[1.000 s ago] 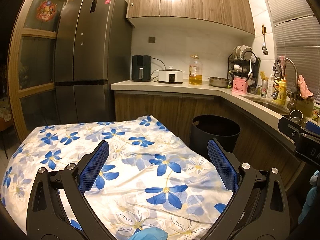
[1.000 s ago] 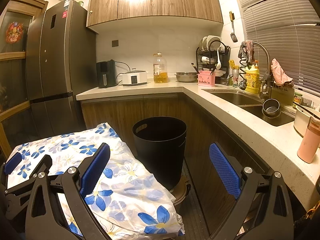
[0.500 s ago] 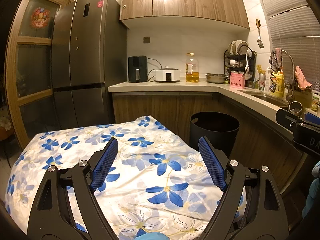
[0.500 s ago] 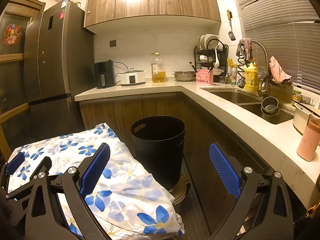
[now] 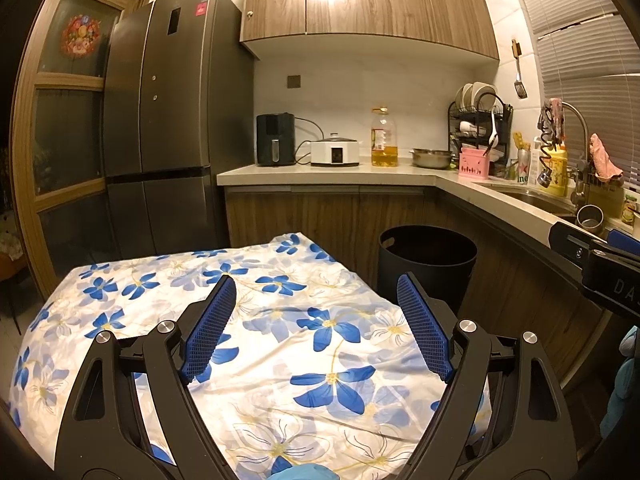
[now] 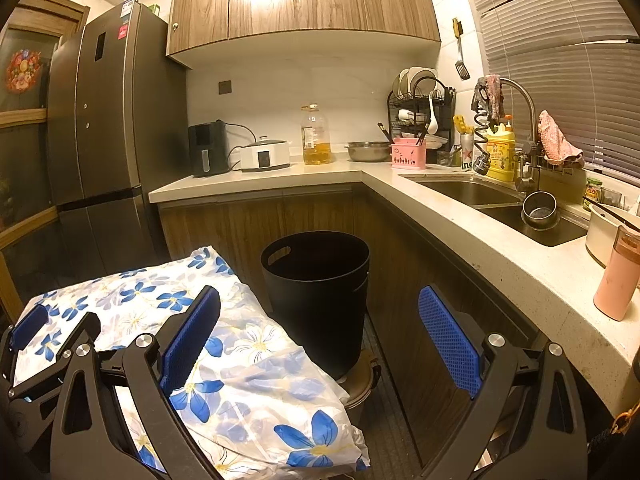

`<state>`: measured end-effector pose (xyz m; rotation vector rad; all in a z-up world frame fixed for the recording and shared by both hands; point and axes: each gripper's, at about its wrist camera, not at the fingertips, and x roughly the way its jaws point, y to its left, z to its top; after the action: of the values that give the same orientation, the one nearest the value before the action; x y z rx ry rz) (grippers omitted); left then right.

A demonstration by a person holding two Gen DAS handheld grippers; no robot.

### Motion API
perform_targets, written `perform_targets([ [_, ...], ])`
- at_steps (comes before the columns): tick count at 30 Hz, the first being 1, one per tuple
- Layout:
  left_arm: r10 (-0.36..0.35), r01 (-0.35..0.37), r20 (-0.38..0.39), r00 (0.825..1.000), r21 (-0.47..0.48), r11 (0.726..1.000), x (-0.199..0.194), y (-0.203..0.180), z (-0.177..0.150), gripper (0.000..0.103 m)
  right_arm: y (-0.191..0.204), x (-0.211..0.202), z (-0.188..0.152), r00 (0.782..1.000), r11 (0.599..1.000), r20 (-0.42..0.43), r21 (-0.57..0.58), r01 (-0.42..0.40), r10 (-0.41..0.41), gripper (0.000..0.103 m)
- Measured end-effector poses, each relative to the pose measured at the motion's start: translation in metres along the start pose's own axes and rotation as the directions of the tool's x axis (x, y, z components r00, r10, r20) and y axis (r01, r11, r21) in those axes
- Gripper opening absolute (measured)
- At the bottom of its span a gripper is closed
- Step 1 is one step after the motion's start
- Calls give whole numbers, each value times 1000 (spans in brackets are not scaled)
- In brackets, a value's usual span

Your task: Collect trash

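A black trash bin (image 5: 428, 256) (image 6: 316, 280) stands on the floor against the wooden cabinets, just past the far right corner of a table. A white cloth with blue flowers (image 5: 280, 320) (image 6: 248, 360) covers that table, and no loose trash shows on it. My left gripper (image 5: 315, 280) hovers over the cloth, open, with nothing between its blue pads. My right gripper (image 6: 319, 292) is open and empty too, held beyond the table's right edge with the bin straight ahead between its fingers. The bin's inside looks dark, and I cannot see any contents.
An L-shaped counter (image 6: 460, 216) runs along the back and right, with a sink (image 6: 480, 196), dish rack (image 6: 420, 120), oil bottle (image 6: 316, 136), cookers and a pink cup (image 6: 616, 276). A tall fridge (image 5: 160, 128) stands at the left. Bare floor (image 6: 384, 432) lies between table and cabinets.
The left gripper's jaws have narrowed somewhat and stay open. The right gripper and the bin have not moved.
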<state>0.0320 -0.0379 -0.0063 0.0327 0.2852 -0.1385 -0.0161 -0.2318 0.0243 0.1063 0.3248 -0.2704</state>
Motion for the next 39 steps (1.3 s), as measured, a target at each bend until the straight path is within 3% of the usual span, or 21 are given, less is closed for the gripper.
perform_targets([
  [33, 5, -5, 2, 1000, 3, 1000, -2, -4, 0, 82, -4, 2, 1, 1000, 1000, -1, 3, -9, 9, 96],
  [39, 11, -11, 3, 1000, 9, 1000, -3, -7, 3, 86, -4, 2, 2, 1000, 1000, -1, 7, -10, 10, 96],
])
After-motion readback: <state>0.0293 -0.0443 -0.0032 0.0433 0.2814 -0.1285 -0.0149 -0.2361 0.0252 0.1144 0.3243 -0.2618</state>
